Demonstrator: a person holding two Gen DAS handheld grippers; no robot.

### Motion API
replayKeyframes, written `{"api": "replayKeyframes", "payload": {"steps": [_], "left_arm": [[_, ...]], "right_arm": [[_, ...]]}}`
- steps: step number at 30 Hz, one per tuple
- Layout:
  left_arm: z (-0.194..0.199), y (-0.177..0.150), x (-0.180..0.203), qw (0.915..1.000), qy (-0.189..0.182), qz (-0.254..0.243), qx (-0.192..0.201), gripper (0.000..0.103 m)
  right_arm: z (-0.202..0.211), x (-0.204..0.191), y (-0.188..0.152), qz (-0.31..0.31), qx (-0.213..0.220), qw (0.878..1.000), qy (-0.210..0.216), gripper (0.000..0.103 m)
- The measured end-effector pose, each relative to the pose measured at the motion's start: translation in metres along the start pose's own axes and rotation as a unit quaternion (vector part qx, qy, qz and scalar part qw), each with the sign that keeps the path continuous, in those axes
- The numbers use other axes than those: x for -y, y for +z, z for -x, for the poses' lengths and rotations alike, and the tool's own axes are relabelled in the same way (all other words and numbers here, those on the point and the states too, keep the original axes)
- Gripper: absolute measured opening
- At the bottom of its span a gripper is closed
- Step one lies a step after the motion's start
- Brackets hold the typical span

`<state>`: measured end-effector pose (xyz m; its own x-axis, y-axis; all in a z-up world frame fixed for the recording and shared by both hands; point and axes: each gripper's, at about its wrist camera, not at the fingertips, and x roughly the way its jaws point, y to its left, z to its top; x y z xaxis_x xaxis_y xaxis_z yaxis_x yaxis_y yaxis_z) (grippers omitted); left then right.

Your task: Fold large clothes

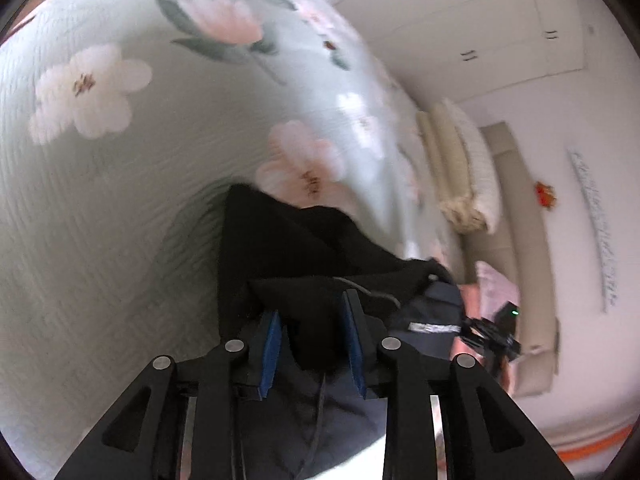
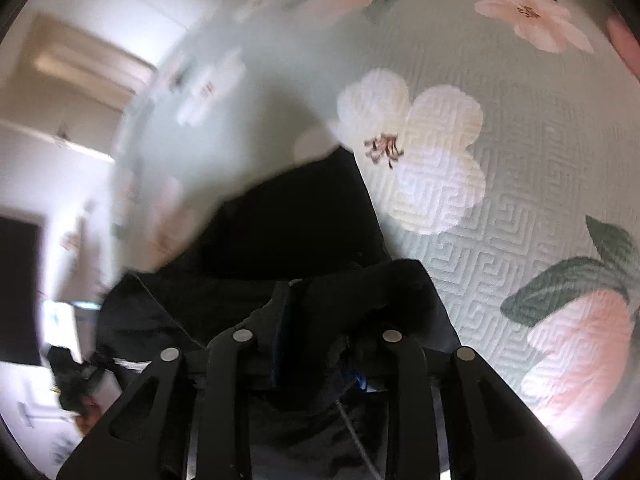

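A large black garment [image 1: 288, 248] hangs between both grippers above a pale green floral bedspread [image 1: 100, 184]. In the left wrist view my left gripper [image 1: 314, 316] has blue-padded fingers [image 1: 272, 344] closed on a bunched edge of the black cloth. In the right wrist view the same garment [image 2: 296, 224] drapes ahead, and my right gripper [image 2: 316, 308] is closed on a thick fold of it; cloth covers most of its fingers. The right gripper [image 1: 492, 336] also shows at the lower right of the left wrist view, near a grey part of the garment with a white label [image 1: 434, 326].
The bedspread [image 2: 500, 200] fills most of both views. Cream pillows [image 1: 460, 168] and a beige headboard [image 1: 520, 216] lie at the bed's far end. White wardrobe doors [image 1: 500, 20] stand behind. A dark screen [image 2: 20, 288] stands by the wall.
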<state>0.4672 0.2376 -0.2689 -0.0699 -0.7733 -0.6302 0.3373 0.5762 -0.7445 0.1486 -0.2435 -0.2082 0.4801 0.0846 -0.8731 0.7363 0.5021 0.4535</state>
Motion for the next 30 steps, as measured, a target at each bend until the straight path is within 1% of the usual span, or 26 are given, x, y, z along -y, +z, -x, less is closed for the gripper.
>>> {"api": "replayKeyframes", "payload": {"steps": [1,2,3,4,5,6,7,8,9,11,12,13,14,15,16,18,19,21,23,26,28,30], "left_arm": [[0.012,0.003,0.002,0.9997,0.015,-0.006,0.018,0.053],[0.03,0.007,0.002,0.9981,0.033,-0.009,0.051,0.068],[0.045,0.011,0.001,0.996,0.042,-0.008,0.079,0.074],[0.063,0.013,0.0,0.9927,0.044,-0.003,0.112,0.074],[0.071,0.012,-0.001,0.9916,0.039,0.0,0.123,0.075],[0.076,0.012,-0.003,0.9909,0.037,0.003,0.13,0.075],[0.078,0.011,-0.004,0.9903,0.039,0.006,0.134,0.075],[0.076,0.008,-0.003,0.9903,0.045,0.003,0.131,0.075],[0.07,0.007,-0.002,0.9911,0.052,-0.003,0.122,0.075],[0.054,0.001,0.002,0.9926,0.071,-0.02,0.096,0.075],[0.04,-0.005,0.008,0.9928,0.086,-0.041,0.073,0.075],[0.032,-0.007,0.012,0.9919,0.096,-0.054,0.062,0.075],[0.017,-0.012,0.016,0.9889,0.118,-0.077,0.046,0.075],[0.003,-0.017,0.02,0.9848,0.14,-0.099,0.029,0.075],[-0.006,-0.021,0.022,0.9813,0.153,-0.116,0.018,0.075],[-0.016,-0.025,0.021,0.9777,0.166,-0.128,0.017,0.075],[-0.019,-0.026,0.019,0.9784,0.164,-0.124,0.019,0.075],[-0.021,-0.023,0.01,0.9834,0.147,-0.104,0.018,0.075],[-0.027,-0.021,0.004,0.985,0.143,-0.096,0.016,0.075],[-0.042,-0.015,0.001,0.984,0.144,-0.105,-0.002,0.075],[-0.053,-0.009,0.0,0.9816,0.155,-0.112,-0.003,0.075],[-0.064,-0.001,-0.003,0.9817,0.154,-0.113,0.004,0.075]], "right_arm": [[0.009,0.003,0.001,-0.008,0.002,1.0,0.017,0.034],[0.016,0.006,0.001,-0.015,0.0,0.999,0.029,0.037],[0.021,0.007,0.001,-0.021,-0.002,0.999,0.039,0.039],[0.028,0.01,0.0,-0.028,-0.004,0.998,0.055,0.043],[0.034,0.011,-0.001,-0.03,-0.001,0.998,0.059,0.05],[0.042,0.011,-0.003,-0.028,0.006,0.998,0.056,0.054],[0.048,0.01,-0.002,-0.026,0.01,0.998,0.054,0.06],[0.055,0.01,-0.003,-0.023,0.016,0.998,0.056,0.065],[0.06,0.009,-0.002,-0.017,0.021,0.998,0.057,0.066],[0.069,0.001,-0.003,0.023,0.036,0.999,0.022,0.069],[0.07,-0.004,-0.003,0.052,0.042,0.998,-0.007,0.07],[0.07,-0.007,-0.003,0.072,0.045,0.996,-0.024,0.074],[0.065,-0.011,-0.002,0.099,0.045,0.993,-0.044,0.076],[0.06,-0.013,-0.001,0.117,0.042,0.991,-0.055,0.076],[0.05,-0.015,0.0,0.141,0.037,0.987,-0.066,0.076],[0.034,-0.019,0.003,0.171,0.034,0.982,-0.076,0.076],[0.026,-0.018,0.005,0.182,0.032,0.98,-0.077,0.076],[0.007,-0.02,0.012,0.209,0.022,0.974,-0.086,0.076],[-0.005,-0.021,0.018,0.227,0.023,0.969,-0.096,0.076],[-0.021,-0.022,0.028,0.246,0.02,0.966,-0.083,0.076],[-0.031,-0.022,0.033,0.257,0.016,0.963,-0.078,0.076],[-0.039,-0.022,0.037,0.263,0.015,0.962,-0.078,0.076]]}}
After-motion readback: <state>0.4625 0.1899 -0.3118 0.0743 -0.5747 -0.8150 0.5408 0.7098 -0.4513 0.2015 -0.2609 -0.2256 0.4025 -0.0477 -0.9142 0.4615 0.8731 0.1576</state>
